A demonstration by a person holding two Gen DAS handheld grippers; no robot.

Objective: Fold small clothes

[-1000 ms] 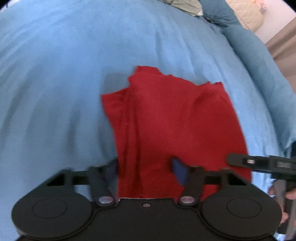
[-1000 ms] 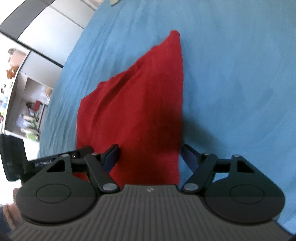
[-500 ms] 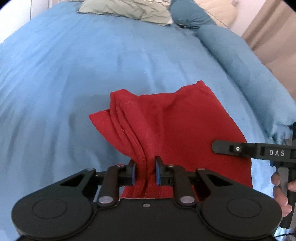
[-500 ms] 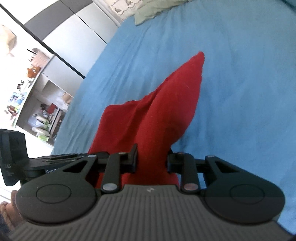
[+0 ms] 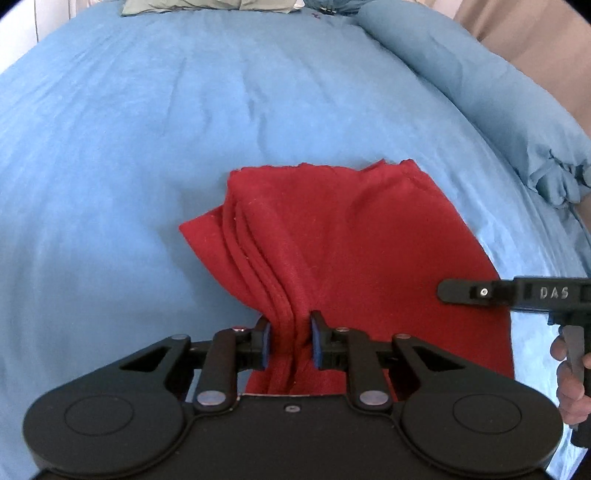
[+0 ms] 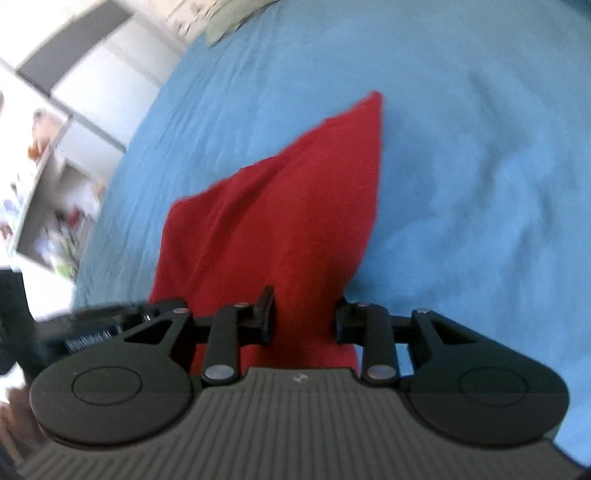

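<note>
Blue-covered bed point(image 5: 221, 110), white cupboards point(image 6: 92, 85)

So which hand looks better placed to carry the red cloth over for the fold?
Probably the left gripper: it pinches a bunched edge of the red cloth tightly. The right gripper grips too, but its view is blurred.

This is a bedroom in a home. A bed point(image 5: 184, 129) under a blue cover fills both views, with pillows point(image 5: 207, 5) at twelve o'clock and a rolled blue duvet point(image 5: 461, 85) at two o'clock. In the right wrist view, a white wardrobe point(image 6: 92, 85) and cluttered shelves point(image 6: 44, 206) stand at ten o'clock.
</note>
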